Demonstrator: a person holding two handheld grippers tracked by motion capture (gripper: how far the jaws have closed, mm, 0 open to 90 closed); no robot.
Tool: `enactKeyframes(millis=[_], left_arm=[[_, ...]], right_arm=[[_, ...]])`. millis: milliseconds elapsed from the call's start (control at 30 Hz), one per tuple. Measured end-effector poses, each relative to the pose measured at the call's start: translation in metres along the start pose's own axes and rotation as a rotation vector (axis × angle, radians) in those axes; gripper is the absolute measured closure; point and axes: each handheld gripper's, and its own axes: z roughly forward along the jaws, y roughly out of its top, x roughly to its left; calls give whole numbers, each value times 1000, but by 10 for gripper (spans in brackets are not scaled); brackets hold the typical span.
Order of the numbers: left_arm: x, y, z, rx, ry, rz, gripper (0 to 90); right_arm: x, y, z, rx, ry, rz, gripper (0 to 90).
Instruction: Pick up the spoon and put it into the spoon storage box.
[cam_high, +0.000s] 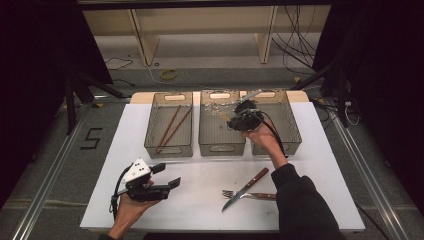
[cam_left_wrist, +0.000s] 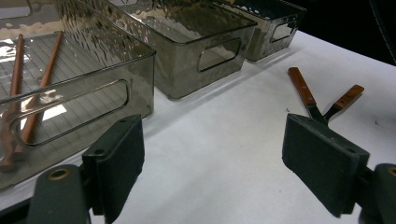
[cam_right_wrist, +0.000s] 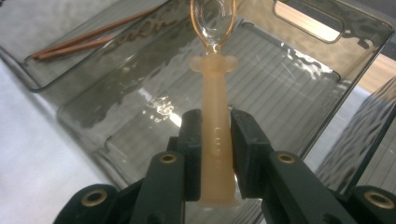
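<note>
High view, left side first: my left tongs (cam_high: 167, 176) sit low over the white worktop (cam_high: 200, 200), spread wide with nothing between them. In the left gripper view there is only bare white surface between the two black pads.

Moving right, three smoky see-through bins stand in a row at the far side of the worktop. The left bin (cam_high: 169, 125) has two reddish-brown chopsticks (cam_high: 172, 129) lying in it at a slant. The middle bin (cam_high: 221, 124) is where the action is: my right tongs (cam_high: 236, 119) hover over its right part, pinching a clear plastic spoon (cam_right_wrist: 215, 116).

In the right gripper view, the spoon is pale, translucent amber, with a flat straight handle bearing faint raised lettering and a small collar where the handle meets the neck. The glassy bowl (cam_right_wrist: 214, 21) points away from me, out over the ribbed floor of the middle bin. The pads press on both sides of the handle, near its butt end.

The right bin (cam_high: 280, 122) is partly behind my hand.

Nearer me, right of centre, a wooden-handled knife (cam_high: 246, 189) and a fork (cam_high: 250, 195) lie crossed on the worktop.
</note>
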Motion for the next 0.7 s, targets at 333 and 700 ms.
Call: enactKeyframes(millis=[333, 700], left_arm=[[0, 0, 0, -2, 2, -3, 205], [1, 0, 0, 1, 1, -4, 205]], right_arm=[[-5, 5, 13, 15, -10, 35, 757], [-2, 4, 23, 40, 0, 42, 755]])
